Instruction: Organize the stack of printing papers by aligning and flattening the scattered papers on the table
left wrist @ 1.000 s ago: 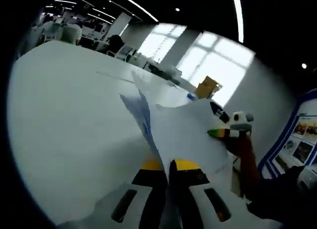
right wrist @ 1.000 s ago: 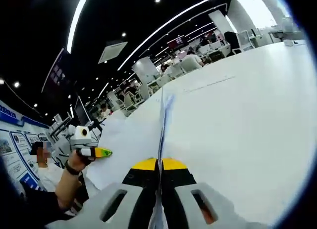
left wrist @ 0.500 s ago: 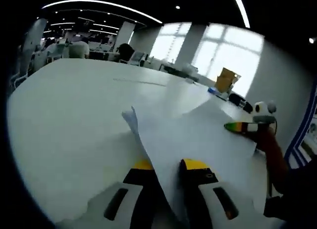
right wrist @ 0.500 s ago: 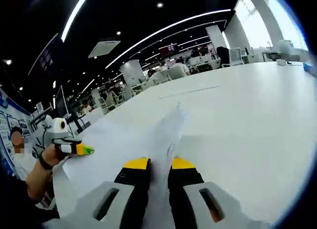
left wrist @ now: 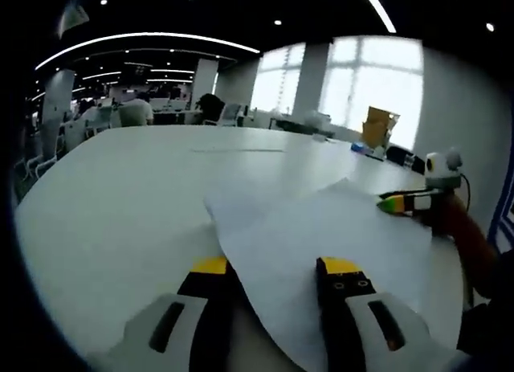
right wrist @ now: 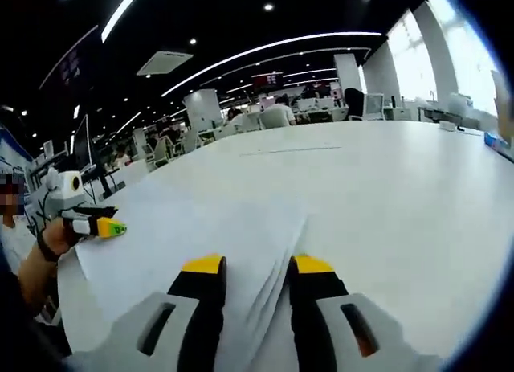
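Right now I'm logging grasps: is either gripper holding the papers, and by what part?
Nothing is held. Both the left gripper and right gripper have open jaws, and the papers lie flat on the table between them.

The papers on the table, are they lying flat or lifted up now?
Flat. The papers lie spread on the white table, slightly fanned at their edges, between the open left claw.

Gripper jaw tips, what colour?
Yellow tips on the left gripper and right gripper; clearest in the right gripper view.
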A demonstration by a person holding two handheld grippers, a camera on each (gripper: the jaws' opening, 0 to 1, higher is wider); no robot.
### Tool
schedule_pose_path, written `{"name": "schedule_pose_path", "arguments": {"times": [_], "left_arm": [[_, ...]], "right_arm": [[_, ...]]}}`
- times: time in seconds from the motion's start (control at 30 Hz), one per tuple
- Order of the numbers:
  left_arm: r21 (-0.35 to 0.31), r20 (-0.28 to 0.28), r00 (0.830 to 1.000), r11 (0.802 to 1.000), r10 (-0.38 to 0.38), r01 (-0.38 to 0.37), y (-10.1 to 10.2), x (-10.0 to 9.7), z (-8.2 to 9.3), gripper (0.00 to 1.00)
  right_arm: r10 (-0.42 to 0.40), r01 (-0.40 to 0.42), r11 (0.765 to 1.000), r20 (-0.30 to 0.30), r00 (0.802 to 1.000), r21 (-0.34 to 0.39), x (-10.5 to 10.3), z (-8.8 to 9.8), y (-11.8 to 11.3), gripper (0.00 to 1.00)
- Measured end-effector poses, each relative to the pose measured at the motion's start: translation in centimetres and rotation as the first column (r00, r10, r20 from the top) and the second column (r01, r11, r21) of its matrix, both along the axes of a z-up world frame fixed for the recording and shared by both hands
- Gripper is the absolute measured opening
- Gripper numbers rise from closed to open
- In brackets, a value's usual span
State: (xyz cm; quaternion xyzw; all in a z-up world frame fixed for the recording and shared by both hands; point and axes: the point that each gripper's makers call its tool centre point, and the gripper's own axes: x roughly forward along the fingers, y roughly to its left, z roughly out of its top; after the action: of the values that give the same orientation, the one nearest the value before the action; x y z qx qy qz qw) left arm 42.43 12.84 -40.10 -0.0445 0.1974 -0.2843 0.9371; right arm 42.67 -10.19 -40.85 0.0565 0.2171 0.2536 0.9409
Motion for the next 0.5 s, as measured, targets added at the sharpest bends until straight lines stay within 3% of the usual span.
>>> {"name": "schedule_pose_path", "arguments": {"times": [0.3,0.5], "left_arm": [[-0.002,0.021,1.000,1.000,0.011,-0.011,0.7,0.6,0.2,0.53],[-0.011,0.037,0.999,0.999,0.037,-0.037,1.8,1.2,0.7,0.52]], "right_arm": [[-0.010,0.011,0.999,0.035,0.999,-0.031,-0.6,0.2,0.0,0.31],[-0.013,0.014,1.000,0.046,0.999,-0.008,0.0,0.5,-0.2,0.34]]}}
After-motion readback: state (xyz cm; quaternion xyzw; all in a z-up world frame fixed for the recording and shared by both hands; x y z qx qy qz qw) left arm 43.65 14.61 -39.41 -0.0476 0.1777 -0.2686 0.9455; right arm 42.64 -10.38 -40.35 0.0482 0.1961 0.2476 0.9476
